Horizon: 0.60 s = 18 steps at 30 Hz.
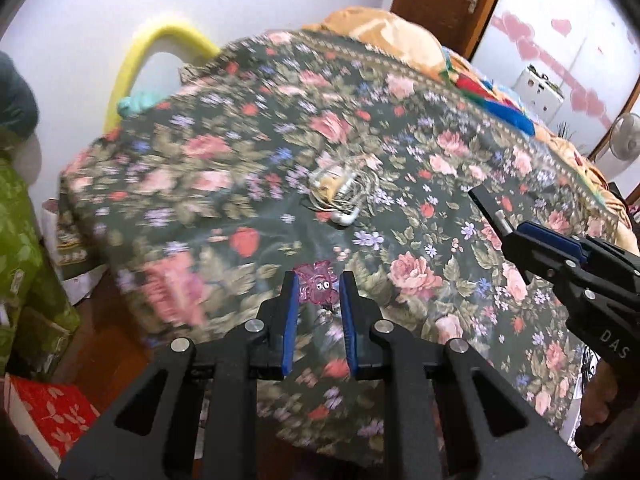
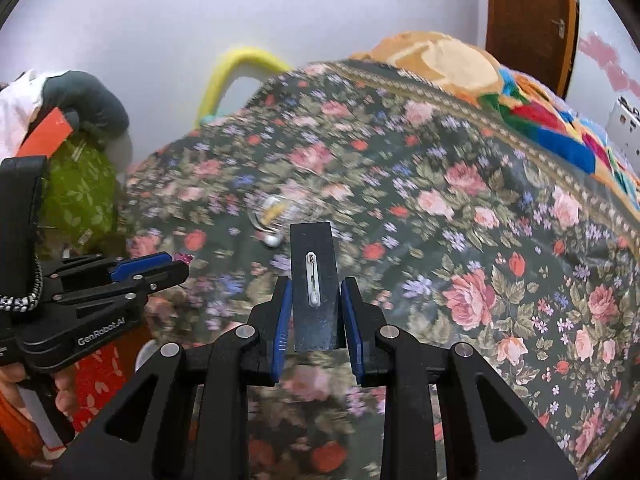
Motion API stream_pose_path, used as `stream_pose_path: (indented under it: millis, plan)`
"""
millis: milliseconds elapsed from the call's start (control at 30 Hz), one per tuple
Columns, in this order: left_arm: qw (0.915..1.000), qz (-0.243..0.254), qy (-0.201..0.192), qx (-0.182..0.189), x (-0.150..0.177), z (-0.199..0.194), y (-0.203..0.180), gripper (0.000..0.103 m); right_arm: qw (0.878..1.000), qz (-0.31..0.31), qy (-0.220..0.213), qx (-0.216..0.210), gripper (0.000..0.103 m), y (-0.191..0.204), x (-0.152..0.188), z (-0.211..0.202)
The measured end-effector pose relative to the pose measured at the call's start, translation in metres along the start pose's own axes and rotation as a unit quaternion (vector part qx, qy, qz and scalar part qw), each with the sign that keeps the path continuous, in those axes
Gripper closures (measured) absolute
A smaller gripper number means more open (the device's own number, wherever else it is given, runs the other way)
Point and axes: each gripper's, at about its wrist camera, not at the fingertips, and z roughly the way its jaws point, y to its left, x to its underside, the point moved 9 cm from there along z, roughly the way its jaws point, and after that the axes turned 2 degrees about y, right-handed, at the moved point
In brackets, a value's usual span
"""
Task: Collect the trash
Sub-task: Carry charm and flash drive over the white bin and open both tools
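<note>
My left gripper (image 1: 318, 284) holds a small pink crumpled wrapper (image 1: 318, 284) between its blue pads, above the floral bedspread (image 1: 420, 152). My right gripper (image 2: 314, 292) is shut on a flat black card with a white pin on it (image 2: 313, 280). In the left wrist view the right gripper (image 1: 516, 236) comes in from the right with the black card (image 1: 486, 206). In the right wrist view the left gripper (image 2: 176, 266) is at the left with the pink wrapper (image 2: 183, 257) at its tip. A tangle of clear plastic and white earphones (image 1: 340, 196) lies on the bed ahead.
A folded orange blanket (image 1: 384, 36) and bright cushions (image 1: 504, 100) lie at the bed's far side. A yellow padded rail (image 1: 132, 72) stands behind the bed. A green patterned bag (image 1: 24, 248) and a red box (image 1: 48, 412) are left of the bed. A wooden door (image 1: 444, 0) is beyond.
</note>
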Motion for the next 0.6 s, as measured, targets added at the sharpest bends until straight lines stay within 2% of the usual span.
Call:
stream_pose_path:
  millis: [333, 600]
  plan:
    - [0.9977, -0.039, -0.046, -0.032, 0.024, -0.089, 0.068, 0.084, 0.998, -0.048, -0.025, -0.031, 0.080, 0.100, -0.009, -0.039]
    - [0.9948, -0.073, -0.050, -0.049, 0.063, -0.128, 0.133, 0.084, 0.994, -0.087, -0.023, -0.055, 0.080, 0.177, 0.002, -0.042]
